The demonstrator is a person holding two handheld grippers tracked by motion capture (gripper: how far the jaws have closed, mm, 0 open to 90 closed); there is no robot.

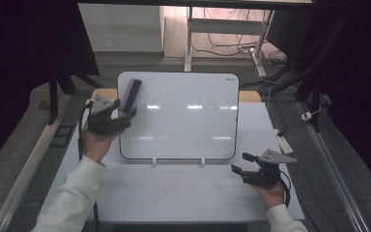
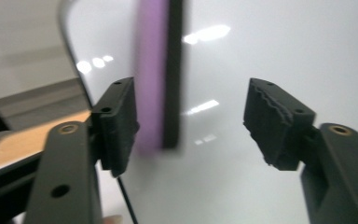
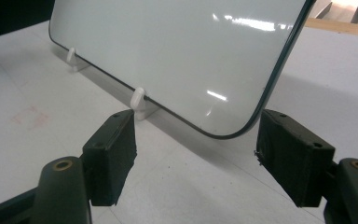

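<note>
Left gripper view has the left gripper (image 2: pixel 191 121) open around the eraser (image 2: pixel 161 70), which clings to the whiteboard (image 2: pixel 279 60), likely magnetically, while the right gripper (image 1: pixel 245 163) waits open.

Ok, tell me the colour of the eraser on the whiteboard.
Purple with a black backing; the eraser shows best in the left gripper view.
</note>
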